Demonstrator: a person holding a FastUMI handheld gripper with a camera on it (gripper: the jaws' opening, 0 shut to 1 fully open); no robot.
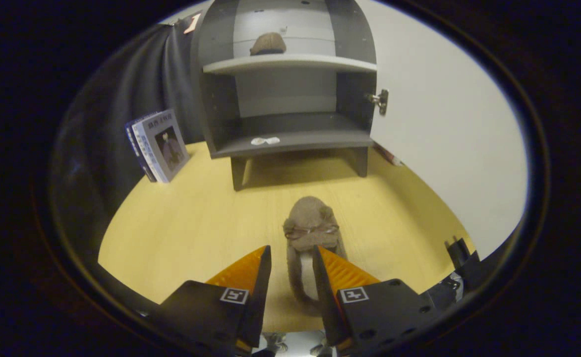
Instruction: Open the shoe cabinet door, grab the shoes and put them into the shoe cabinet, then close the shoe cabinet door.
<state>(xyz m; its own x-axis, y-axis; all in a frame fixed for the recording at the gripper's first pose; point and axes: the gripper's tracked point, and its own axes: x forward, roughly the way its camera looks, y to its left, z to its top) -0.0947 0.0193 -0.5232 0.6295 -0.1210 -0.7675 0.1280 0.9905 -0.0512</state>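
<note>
A brown fuzzy shoe (310, 223) with a small bow lies on the wooden table (186, 223), toe pointing at the shoe cabinet. My gripper (293, 250) straddles its heel end: the right finger lies against the shoe's right side, while a narrow gap separates the left finger from the left side, so the jaws stand open. The grey shoe cabinet (288, 64) stands beyond the shoe with its door (444, 124) swung wide to the right. A second brown shoe (268, 44) rests on the cabinet's upper shelf.
A small white scrap (264, 141) lies on the lower shelf. A few books (157, 145) lean against the black cloth left of the cabinet. A metal hinge (379, 100) sticks out at the cabinet's right edge.
</note>
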